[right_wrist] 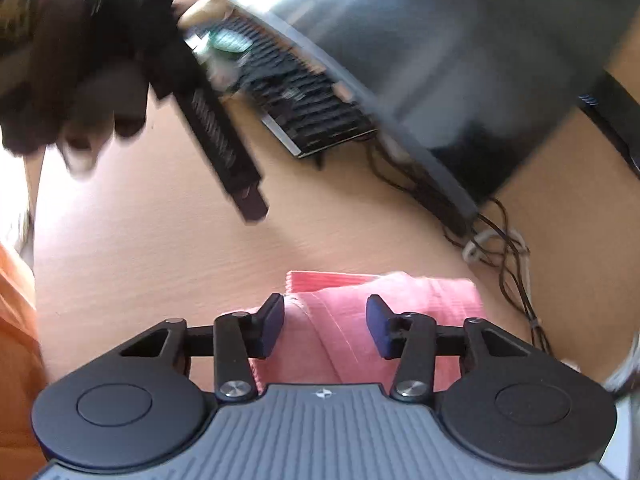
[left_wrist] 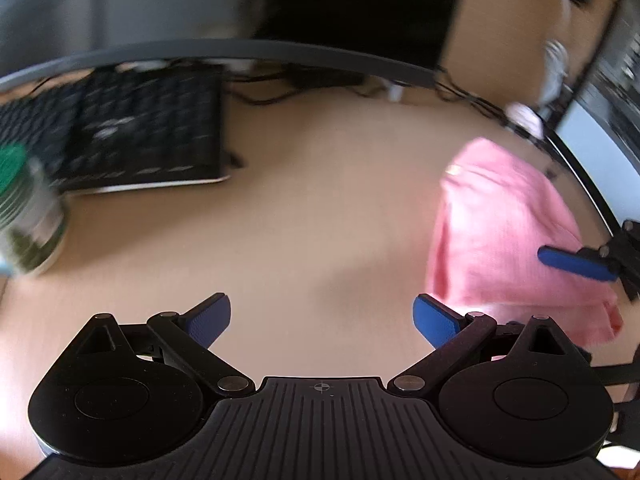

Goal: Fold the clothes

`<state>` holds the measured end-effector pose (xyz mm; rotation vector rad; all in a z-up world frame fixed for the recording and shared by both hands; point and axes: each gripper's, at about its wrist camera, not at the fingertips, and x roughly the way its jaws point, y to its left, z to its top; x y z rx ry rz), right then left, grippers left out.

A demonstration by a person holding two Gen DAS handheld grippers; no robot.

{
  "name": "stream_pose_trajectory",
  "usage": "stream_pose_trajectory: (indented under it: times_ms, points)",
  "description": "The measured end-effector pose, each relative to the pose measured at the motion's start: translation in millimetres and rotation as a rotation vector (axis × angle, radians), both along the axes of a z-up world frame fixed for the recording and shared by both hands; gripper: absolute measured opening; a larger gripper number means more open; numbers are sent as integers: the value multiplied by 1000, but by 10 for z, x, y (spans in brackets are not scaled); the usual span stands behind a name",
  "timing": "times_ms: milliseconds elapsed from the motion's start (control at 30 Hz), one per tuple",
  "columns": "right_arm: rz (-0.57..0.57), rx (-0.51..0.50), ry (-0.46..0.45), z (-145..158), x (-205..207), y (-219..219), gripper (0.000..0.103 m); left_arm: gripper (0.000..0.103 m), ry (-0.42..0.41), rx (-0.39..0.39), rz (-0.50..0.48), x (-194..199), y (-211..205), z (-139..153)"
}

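A folded pink garment [right_wrist: 400,300] lies on the light wooden desk [right_wrist: 160,240]. In the right wrist view my right gripper [right_wrist: 325,326] hovers low over it, jaws partly apart, with a pink fold between the blue pads [right_wrist: 272,324]; I see no firm pinch. The left wrist view shows the same garment [left_wrist: 504,232] at the right, with one blue finger of the right gripper [left_wrist: 572,262] over it. My left gripper [left_wrist: 323,320] stands wide open above bare desk [left_wrist: 300,220], left of the garment, with nothing between its fingers.
A black keyboard [left_wrist: 132,128] and a green-lidded jar [left_wrist: 24,208] sit at the left. Monitors [left_wrist: 600,120] and tangled cables [right_wrist: 508,256] line the back. A dark-gloved hand [right_wrist: 80,80] holds the left gripper's body [right_wrist: 224,148]. Orange fabric [right_wrist: 16,340] shows at the lower left.
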<state>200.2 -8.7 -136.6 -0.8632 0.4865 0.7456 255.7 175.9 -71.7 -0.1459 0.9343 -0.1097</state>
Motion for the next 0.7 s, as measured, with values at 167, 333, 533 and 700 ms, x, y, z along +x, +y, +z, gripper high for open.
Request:
stream_pose_trajectory:
  times_ms: [167, 333, 533, 700]
  points:
    - [-5, -12, -13, 116, 96, -57, 9, 101, -3, -53, 39, -102, 150, -1]
    - [-125, 165, 54, 422, 163, -300, 3, 101, 11, -100, 68, -165, 226, -87]
    - [-208, 289, 65, 711, 176, -556, 1, 101, 16, -108, 65, -142, 257, -102]
    - [-209, 248, 201, 441, 48, -647, 1, 101, 5, -157, 24, -82, 161, -30]
